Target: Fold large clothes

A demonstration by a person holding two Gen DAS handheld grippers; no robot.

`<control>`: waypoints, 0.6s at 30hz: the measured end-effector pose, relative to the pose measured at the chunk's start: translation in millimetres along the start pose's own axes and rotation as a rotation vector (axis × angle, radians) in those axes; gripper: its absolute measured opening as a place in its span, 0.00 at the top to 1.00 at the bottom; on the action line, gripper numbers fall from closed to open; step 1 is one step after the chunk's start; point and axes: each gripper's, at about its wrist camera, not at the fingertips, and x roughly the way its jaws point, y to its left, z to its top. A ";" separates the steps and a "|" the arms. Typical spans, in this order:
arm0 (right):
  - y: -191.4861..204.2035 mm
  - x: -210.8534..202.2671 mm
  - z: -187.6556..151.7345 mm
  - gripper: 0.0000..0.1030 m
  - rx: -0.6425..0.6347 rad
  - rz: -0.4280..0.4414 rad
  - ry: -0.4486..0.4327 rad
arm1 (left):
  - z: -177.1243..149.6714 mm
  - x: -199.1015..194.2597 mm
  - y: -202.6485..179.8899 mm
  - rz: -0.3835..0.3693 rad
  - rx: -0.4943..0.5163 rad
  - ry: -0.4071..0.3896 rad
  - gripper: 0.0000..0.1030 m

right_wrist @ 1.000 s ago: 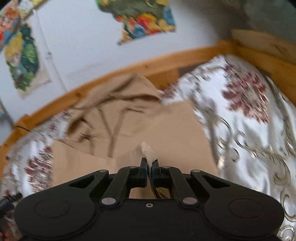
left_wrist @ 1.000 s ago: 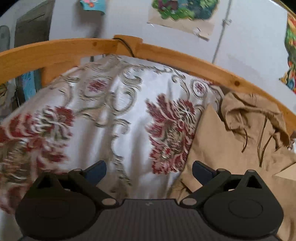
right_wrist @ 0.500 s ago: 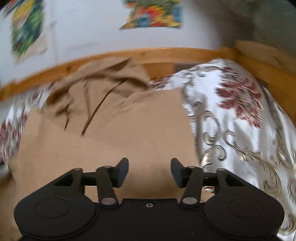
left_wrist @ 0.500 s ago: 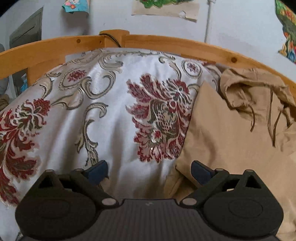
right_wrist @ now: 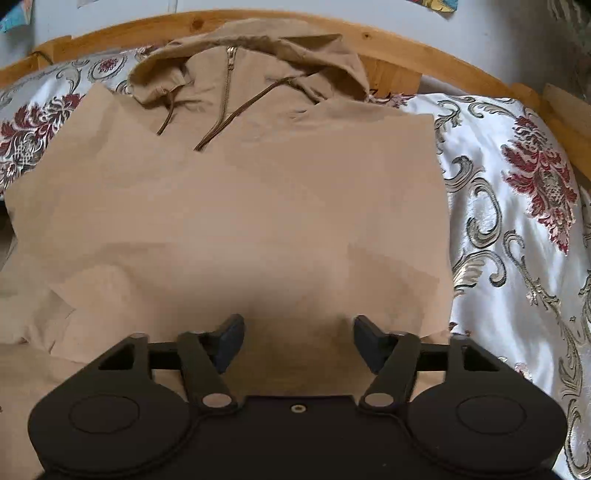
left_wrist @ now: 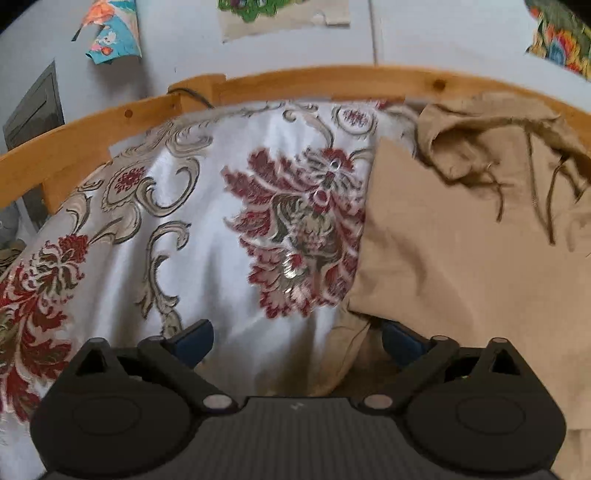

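Note:
A tan hooded jacket (right_wrist: 251,206) lies on the bed, its sides folded inward over the front, hood (right_wrist: 243,48) and zipper toward the headboard. In the left wrist view it (left_wrist: 461,258) fills the right side. My right gripper (right_wrist: 298,341) is open and empty, low over the jacket's near part. My left gripper (left_wrist: 297,338) is open and empty at the jacket's left edge; its right fingertip (left_wrist: 400,341) sits under a fold of the cloth, its left one over the bedspread.
The bed has a white bedspread (left_wrist: 207,229) with red and grey floral patterns, which also shows in the right wrist view (right_wrist: 517,206). A wooden bed rail (left_wrist: 295,79) curves around the far side. Posters hang on the wall (left_wrist: 424,33) behind.
My right gripper has opened, let go of the jacket fold, and pulled back; the fold now lies flat. My left gripper has drifted right toward the jacket's edge.

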 end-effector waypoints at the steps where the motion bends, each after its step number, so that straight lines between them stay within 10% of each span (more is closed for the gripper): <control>1: 3.1 4.7 -2.8 0.31 -0.013 -0.006 0.012 | -3.5 4.3 -2.5 0.003 0.022 0.006 0.01; 7: 7.3 9.0 -5.8 0.26 0.002 -0.022 -0.014 | -8.6 14.7 -17.0 0.070 0.123 0.047 0.02; 14: -6.4 -7.5 10.7 0.26 0.139 0.027 -0.069 | 4.4 -34.6 -6.2 -0.042 -0.023 -0.208 0.00; 18: -19.6 -23.7 36.8 0.21 0.261 0.093 -0.168 | 0.7 -0.1 -20.5 -0.051 0.065 -0.100 0.00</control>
